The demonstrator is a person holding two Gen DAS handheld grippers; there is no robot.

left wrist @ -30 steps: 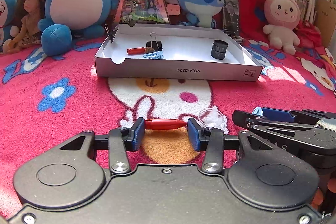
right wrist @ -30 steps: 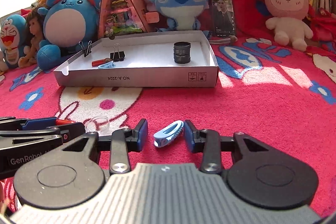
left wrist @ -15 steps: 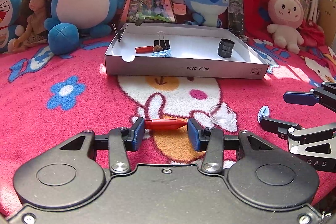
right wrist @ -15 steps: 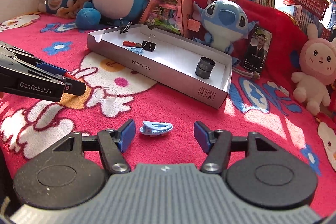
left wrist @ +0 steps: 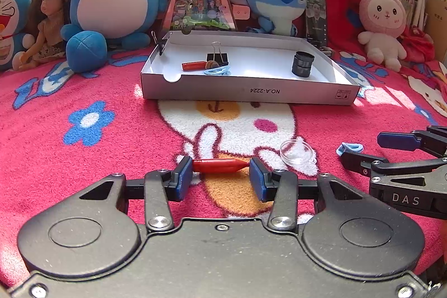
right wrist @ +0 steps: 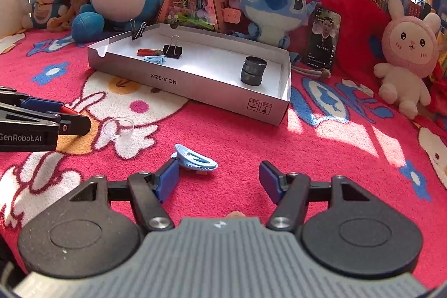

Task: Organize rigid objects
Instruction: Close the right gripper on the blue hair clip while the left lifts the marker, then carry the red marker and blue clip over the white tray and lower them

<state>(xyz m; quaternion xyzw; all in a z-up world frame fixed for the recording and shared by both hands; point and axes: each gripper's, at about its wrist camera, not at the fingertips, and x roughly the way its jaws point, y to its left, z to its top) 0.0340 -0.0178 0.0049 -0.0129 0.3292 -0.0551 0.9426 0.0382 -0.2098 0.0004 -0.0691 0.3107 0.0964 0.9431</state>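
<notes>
While the white cardboard tray (left wrist: 245, 94) sits on the pink blanket (left wrist: 83, 158) in front of a row of plush toys, both grippers work on the blanket on the near side of that tray. The left gripper (left wrist: 220, 175) is pinching a red crayon-like stick (left wrist: 219, 165) lengthwise, one blue pad at each end, well short of the tray's printed front wall. The right gripper (right wrist: 219, 180) stands spread, and its jaws are widening at this moment; a light blue clip (right wrist: 195, 159) lies on the blanket between them, up against the left-hand pad and clear of the right-hand pad. No pinch on that clip is evident. A small clear dish (right wrist: 118, 127) rests on the blanket between the two grippers, nearer the tray than either set of pads.

Inside the tray, toward its left end: a second red stick (left wrist: 193, 65), a second light blue clip (left wrist: 217, 71), and a black binder clip (left wrist: 217, 57), all close together. A stack of dark rings (left wrist: 302, 64) stands toward the tray's right end. Another binder clip (right wrist: 138, 31) grips the tray's far left corner wall.
</notes>
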